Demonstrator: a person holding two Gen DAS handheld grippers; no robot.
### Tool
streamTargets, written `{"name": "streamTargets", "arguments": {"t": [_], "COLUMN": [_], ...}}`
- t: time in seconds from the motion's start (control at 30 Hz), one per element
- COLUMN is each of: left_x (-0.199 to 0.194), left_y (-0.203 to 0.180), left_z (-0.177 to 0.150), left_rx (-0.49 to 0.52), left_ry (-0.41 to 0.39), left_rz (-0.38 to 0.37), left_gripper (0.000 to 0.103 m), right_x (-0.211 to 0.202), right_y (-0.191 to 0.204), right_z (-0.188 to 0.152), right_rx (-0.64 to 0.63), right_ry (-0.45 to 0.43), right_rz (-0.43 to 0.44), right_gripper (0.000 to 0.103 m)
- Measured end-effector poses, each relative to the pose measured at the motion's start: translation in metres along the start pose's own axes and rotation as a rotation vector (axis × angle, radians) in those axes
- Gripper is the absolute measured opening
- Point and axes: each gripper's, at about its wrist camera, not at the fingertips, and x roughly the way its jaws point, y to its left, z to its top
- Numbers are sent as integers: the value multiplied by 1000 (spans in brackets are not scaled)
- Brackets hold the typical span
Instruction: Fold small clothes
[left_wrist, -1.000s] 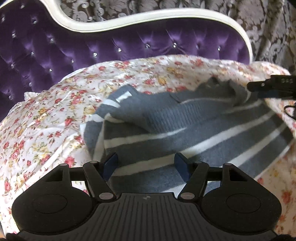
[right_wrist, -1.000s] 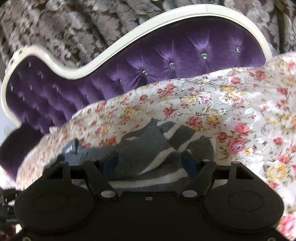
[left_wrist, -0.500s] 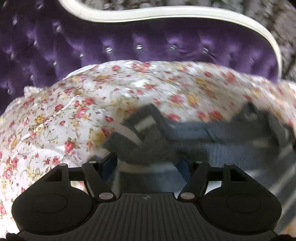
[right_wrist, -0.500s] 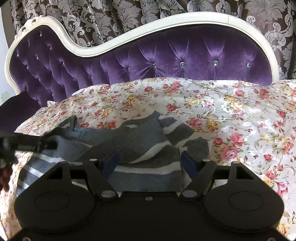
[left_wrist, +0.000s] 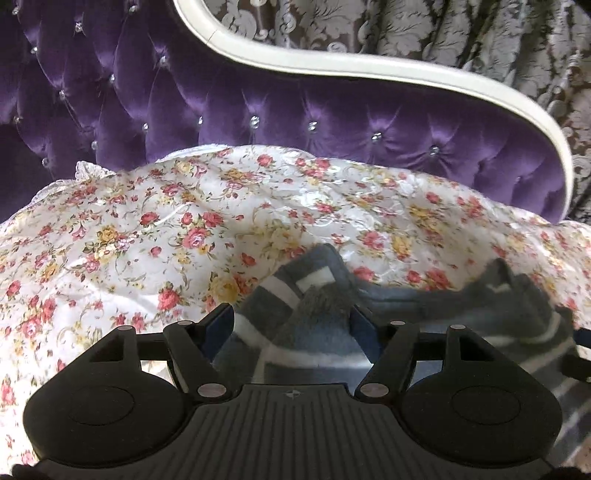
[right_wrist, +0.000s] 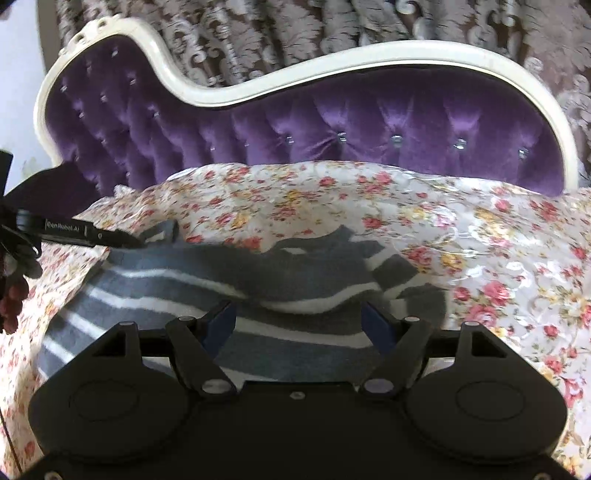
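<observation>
Sweater (right_wrist: 229, 295), grey with white stripes, lies spread across the floral cover (right_wrist: 498, 258) of a bed, in front of a purple tufted headboard (right_wrist: 369, 122) with a white frame. Behind the headboard hangs a patterned curtain (right_wrist: 332, 29).

In the left wrist view, the left gripper (left_wrist: 291, 328) has its fingers wide apart, and a bunched corner of the sweater (left_wrist: 306, 314) sits between them; the blue pads do not press on the cloth. From there the garment stretches rightward over the cover (left_wrist: 147, 240), below the headboard (left_wrist: 332, 122).

In the right wrist view, the right gripper (right_wrist: 299, 325) also stands wide open, with the striped cloth lying between and under its fingers, not pinched. The sweater's right edge is folded and rumpled near the right finger. At the far left, the left gripper (right_wrist: 122, 238) shows side-on with its tip at the sweater's far corner; whether it touches cannot be told.
</observation>
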Motion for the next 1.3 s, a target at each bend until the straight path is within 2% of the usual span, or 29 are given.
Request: {"name": "streamTargets", "arguments": {"t": [0.2, 0.33, 0.4, 0.5, 0.57, 0.6, 0.67, 0.73, 0.83, 0.93, 1.03, 1.1, 1.23, 1.3], "left_x": [-16, -12, -9, -3, 2, 3, 3, 3, 3, 4, 4, 5, 7, 8], "left_y": [-9, -18, -21, -25, -26, -26, -25, -25, -23, -27, -31, -32, -35, -38], "left_z": [-23, -38, -44, -51, -58, -60, -61, -61, -62, -63, -65, -65, -67, -69], "left_rx": [16, 44, 55, 65, 71, 72, 71, 65, 55, 65, 72, 69, 77, 86], "left_ry": [1, 40, 51, 59, 68, 64, 59, 59, 58, 49, 34, 31, 22, 10], "left_rz": [-56, -85, -88, -75, -64, -60, -56, -57, -65, -58, -47, -39, -30, -16], "left_gripper": [69, 69, 69, 70, 72, 73, 74, 75, 77, 81, 86, 87, 95, 99], "right_x": [6, 12, 14, 21, 36, 44, 57, 62, 56, 42, 30, 23, 12, 6], "right_y": [22, 26, 25, 15, 1, -6, -20, -31, -47, -64, -69, -70, -67, -60], "right_z": [-7, -7, -7, -2, 3, 4, 10, 15, 18, 16, 13, 12, 14, 14], "right_rx": [-85, -85, -83, -17, 64, 100, 123, 118, 137, 193, 188, 196, 266, 288], "right_ry": [14, 25, 19, 2, 19, 29, 30, 8, -20, -38, -26, -7, 5, -2], "right_rz": [14, 22, 18, 69, 123, 121, 80, 12, -128, -135, -150, -135, -70, -31], "right_gripper": [77, 78, 82, 84, 83, 83, 82, 74, 77, 77, 77, 85, 93, 103]}}
